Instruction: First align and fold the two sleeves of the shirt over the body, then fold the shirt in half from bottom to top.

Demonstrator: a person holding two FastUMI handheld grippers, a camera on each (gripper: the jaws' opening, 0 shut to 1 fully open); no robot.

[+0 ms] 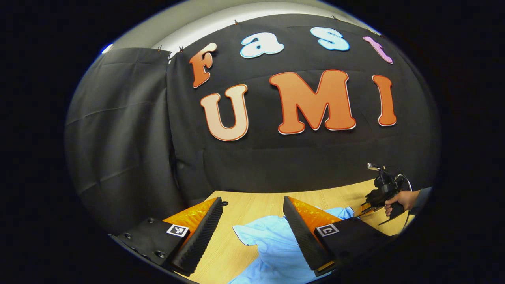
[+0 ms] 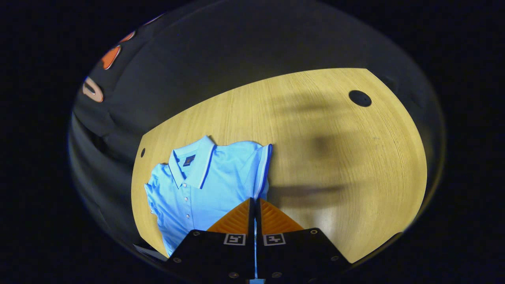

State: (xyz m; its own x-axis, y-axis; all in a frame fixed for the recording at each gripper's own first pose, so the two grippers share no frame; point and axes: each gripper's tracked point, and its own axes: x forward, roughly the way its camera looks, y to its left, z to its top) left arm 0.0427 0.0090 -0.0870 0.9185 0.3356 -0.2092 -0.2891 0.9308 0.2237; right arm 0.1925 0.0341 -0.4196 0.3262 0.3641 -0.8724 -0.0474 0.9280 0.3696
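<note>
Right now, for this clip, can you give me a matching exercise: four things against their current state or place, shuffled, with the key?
Things:
1. left claw
2. right claw
3. shirt collar
4. dark round hole

States or places:
A. closed, with a strip of light blue shirt cloth between the fingers
B. on bare wood of the table, far from the shirt
C. fingers spread apart above the shirt
D. lying flat, at the shirt's far end

Pairs: 1-C, 2-A, 3-D, 4-B
</note>
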